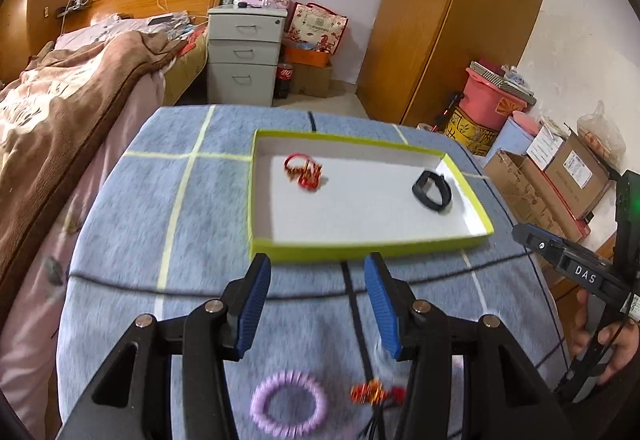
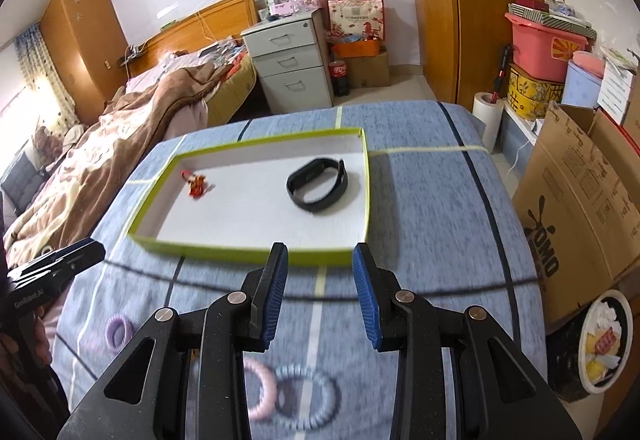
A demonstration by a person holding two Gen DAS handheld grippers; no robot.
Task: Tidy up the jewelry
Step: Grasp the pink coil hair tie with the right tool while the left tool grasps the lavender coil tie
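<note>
Sitting on a soft blue checked blanket [image 1: 132,224] is a flat cardboard tray [image 1: 360,246] with green walls and a white floor. Inside it lie a smooth black wristband [image 1: 432,190] on the right and a shiny red charm [image 1: 303,172] on the left, well apart. The left gripper [image 1: 316,270] and right gripper [image 2: 320,260] both hover near the tray's near wall, ribbed blue pads spread apart, holding nothing. The left view shows a bumpy purple ring [image 1: 288,409] and another red charm [image 1: 372,394] on the blanket. Only the right view shows a pink ring [image 2: 262,392] touching a grey-blue ring [image 2: 308,398].
</note>
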